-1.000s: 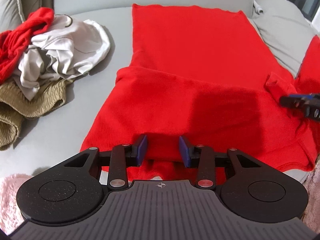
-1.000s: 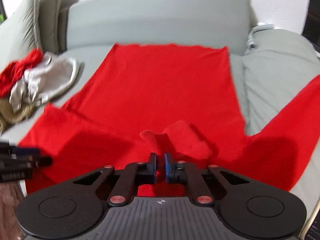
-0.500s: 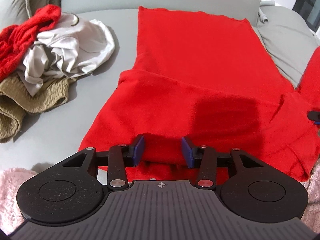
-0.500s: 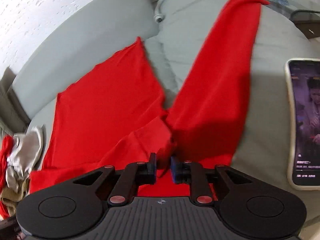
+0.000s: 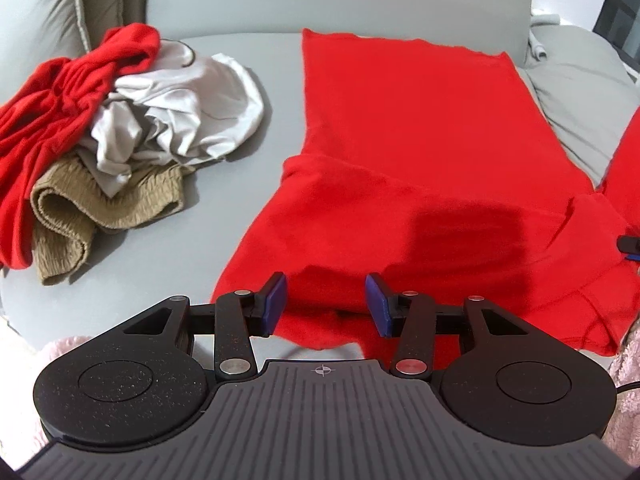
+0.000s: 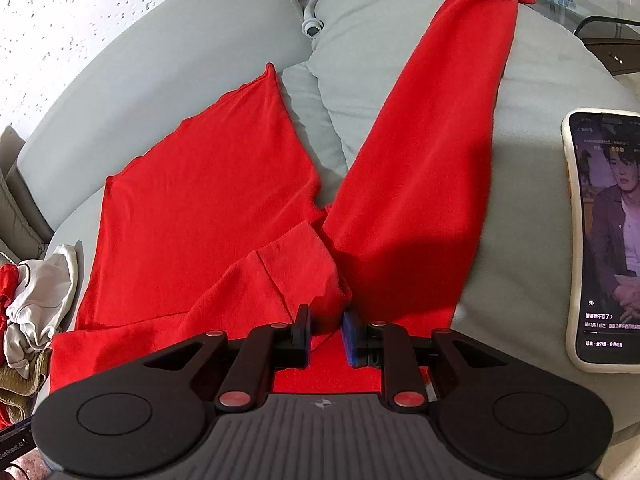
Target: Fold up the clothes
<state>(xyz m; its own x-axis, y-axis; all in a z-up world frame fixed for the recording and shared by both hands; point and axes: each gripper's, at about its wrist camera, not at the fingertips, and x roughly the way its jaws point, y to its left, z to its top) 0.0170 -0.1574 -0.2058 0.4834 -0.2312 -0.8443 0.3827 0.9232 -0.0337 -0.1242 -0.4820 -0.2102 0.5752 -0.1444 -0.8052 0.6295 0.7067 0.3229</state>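
The red garment (image 5: 420, 128) lies spread flat on the grey sofa (image 5: 240, 4), its far hem near the backrest. One sleeve is folded across the body, forming a raised band in the left wrist view. The other sleeve (image 6: 436, 132) extends diagonally over a grey cushion (image 6: 540, 92) in the right wrist view.

Left tool (image 5: 326, 306): jaws apart and opening. The near edge of the garment sits between the blue pads (image 5: 276, 300), which do not press on it.

Right tool (image 6: 326, 330): jaws slightly apart. A bunched cuff of red fabric sits between them, at the point where the folded sleeve meets the extended sleeve. Whether the pads press on the fabric cannot be determined.

A pile of clothes (image 5: 100, 140) lies on the sofa to the left of the garment, well apart from it: red, white and olive items heaped together. A phone (image 6: 604, 240) with a lit screen rests on the cushion, to the right of the extended sleeve. The tip of the right tool shows at the right edge of the left wrist view.
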